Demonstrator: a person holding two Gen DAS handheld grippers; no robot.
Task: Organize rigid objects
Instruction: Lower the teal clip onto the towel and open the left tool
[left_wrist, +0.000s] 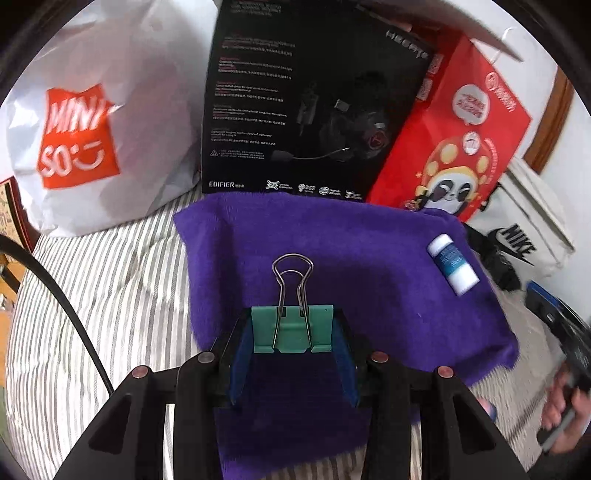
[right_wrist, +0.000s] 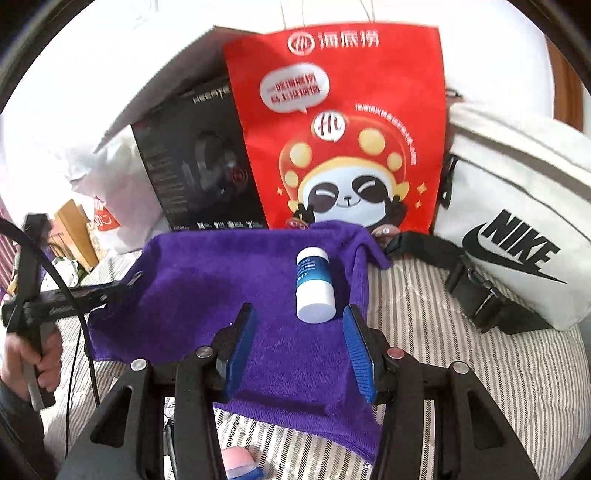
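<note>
My left gripper (left_wrist: 293, 332) is shut on a green binder clip (left_wrist: 293, 328), its wire handles pointing forward, held over the purple towel (left_wrist: 332, 251). A small white bottle with a blue label (left_wrist: 452, 264) lies on the towel's right side. In the right wrist view my right gripper (right_wrist: 301, 332) is open and empty above the towel (right_wrist: 207, 273), and the bottle (right_wrist: 313, 284) lies just ahead of it, nearer the right finger. The left gripper (right_wrist: 122, 286) shows at the left edge of that view.
Behind the towel stand a black headset box (left_wrist: 295, 110), a red panda bag (right_wrist: 340, 129), a white Miniso bag (left_wrist: 81, 136) and a white Nike pouch (right_wrist: 517, 229). All lie on a striped bedsheet (left_wrist: 110, 295). A pink and blue object (right_wrist: 240, 461) lies below the right gripper.
</note>
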